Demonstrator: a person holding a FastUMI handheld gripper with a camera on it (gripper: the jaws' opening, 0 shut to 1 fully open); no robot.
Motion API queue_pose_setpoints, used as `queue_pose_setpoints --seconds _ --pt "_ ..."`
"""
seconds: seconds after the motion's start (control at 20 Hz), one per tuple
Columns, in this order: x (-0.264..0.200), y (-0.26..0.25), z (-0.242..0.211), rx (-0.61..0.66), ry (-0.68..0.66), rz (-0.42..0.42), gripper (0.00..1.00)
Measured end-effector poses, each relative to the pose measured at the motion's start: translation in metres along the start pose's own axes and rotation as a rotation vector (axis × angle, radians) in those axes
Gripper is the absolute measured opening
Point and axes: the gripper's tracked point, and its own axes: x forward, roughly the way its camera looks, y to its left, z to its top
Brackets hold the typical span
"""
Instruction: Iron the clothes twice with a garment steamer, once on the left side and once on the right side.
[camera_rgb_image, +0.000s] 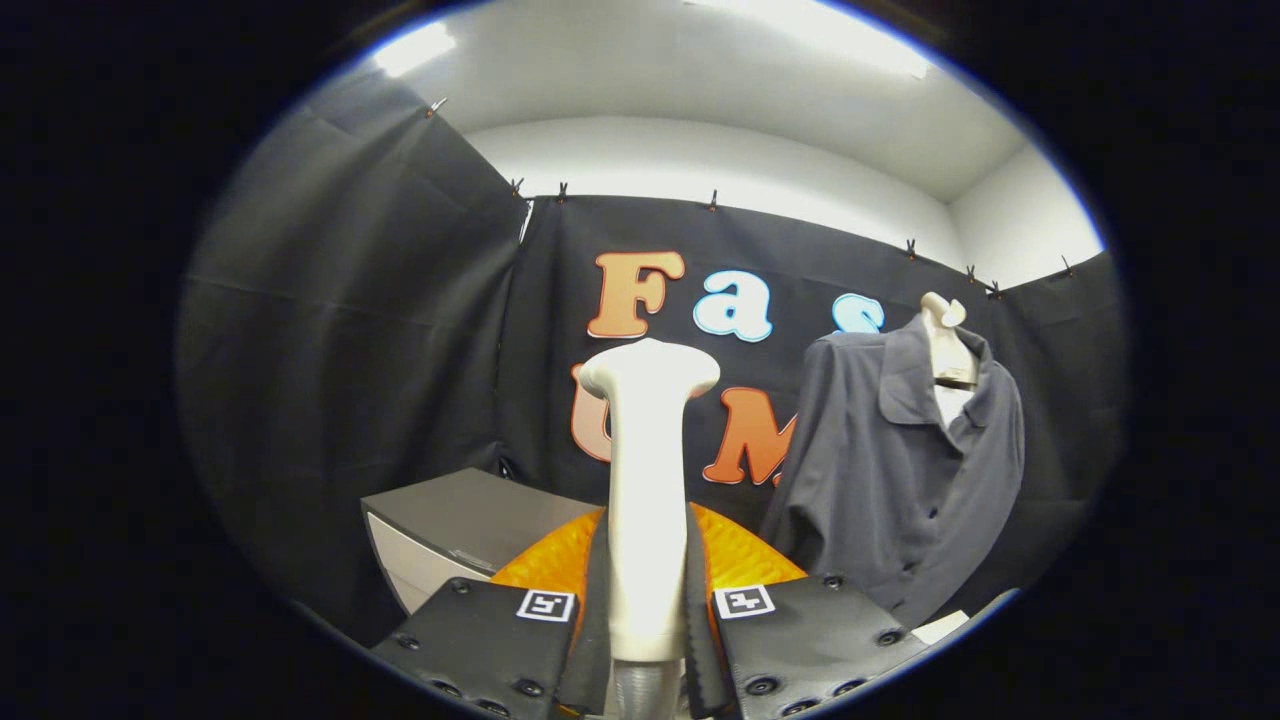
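Fingers of the gripper (645, 610) squeeze the white garment steamer (648, 480) from both sides, and it stands straight up between them. Off to the right, beyond the fingers, a grey shirt (905, 470) hangs on a dummy (945, 345). A grey box (465, 530) sits to the left.

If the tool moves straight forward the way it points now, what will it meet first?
The tool is shut on the white steamer, which leads. Straight ahead, the steamer head would probably meet the black cloth wall first. The grey shirt hangs off to the right, out of that line, though depth is unclear.
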Motion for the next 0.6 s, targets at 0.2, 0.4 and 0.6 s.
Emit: queue_pose_setpoints --seconds 0.2,0.4,0.6 --pt "-0.037 -0.054 0.002 0.009 -0.039 -0.059 0.37" --pt "-0.045 -0.11 -0.012 -0.028 -0.032 -0.143 0.37" --pt "-0.053 -0.149 -0.025 -0.012 -0.04 -0.176 0.37"
